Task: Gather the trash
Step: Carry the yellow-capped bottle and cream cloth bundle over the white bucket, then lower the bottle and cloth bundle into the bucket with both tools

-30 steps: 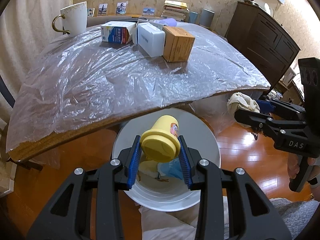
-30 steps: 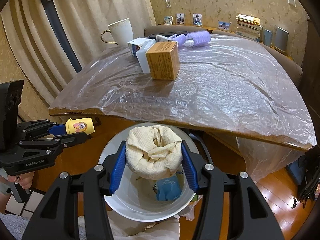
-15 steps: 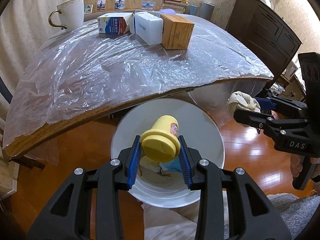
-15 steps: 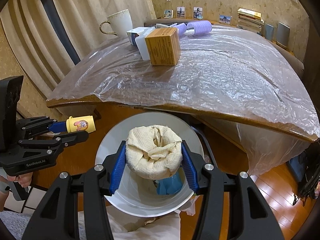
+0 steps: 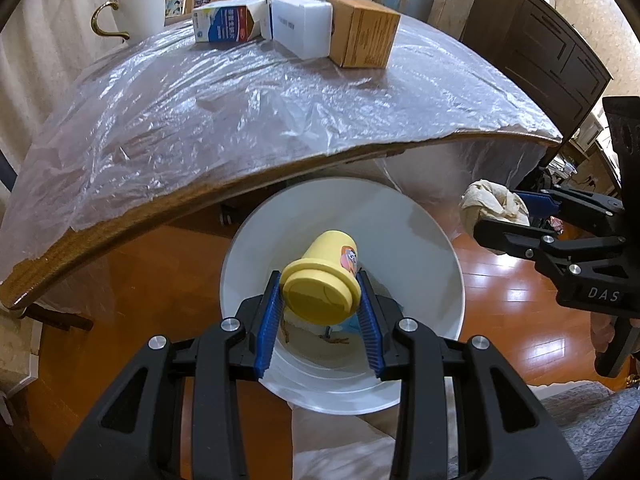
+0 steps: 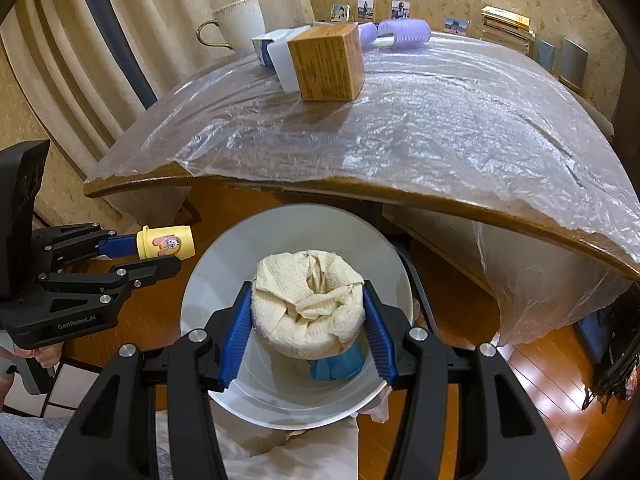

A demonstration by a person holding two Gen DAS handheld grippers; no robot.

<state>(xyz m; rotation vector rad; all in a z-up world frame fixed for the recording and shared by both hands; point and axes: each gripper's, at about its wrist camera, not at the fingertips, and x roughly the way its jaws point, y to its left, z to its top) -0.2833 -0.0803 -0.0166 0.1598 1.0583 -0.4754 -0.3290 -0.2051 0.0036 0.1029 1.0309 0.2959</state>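
A white trash bin (image 5: 436,240) (image 6: 224,264) stands on the wood floor below the table's front edge. My left gripper (image 5: 320,288) is shut on a small yellow cup (image 5: 322,280) with a cartoon sticker, held lid-first over the bin's mouth. In the right wrist view the same yellow cup (image 6: 166,242) shows at the left, clamped in the left gripper (image 6: 160,254). My right gripper (image 6: 308,312) is shut on a crumpled cream paper towel wad (image 6: 308,304), also over the bin. Blue trash (image 6: 336,364) lies inside the bin. The right gripper (image 5: 500,216) appears at the right of the left wrist view with the paper towel wad (image 5: 492,208).
The plastic-covered wooden table (image 5: 240,112) carries a brown box (image 5: 364,36), a white box (image 5: 302,26), a milk carton (image 5: 226,24), a white mug (image 5: 138,4) and purple rollers (image 6: 404,32). A dark dresser (image 5: 536,44) stands at right, curtains (image 6: 72,60) at left.
Both grippers have sunk toward the bin with their loads; the bin's mouth looks larger and the table edge has risen in both views. Neither grip has changed.
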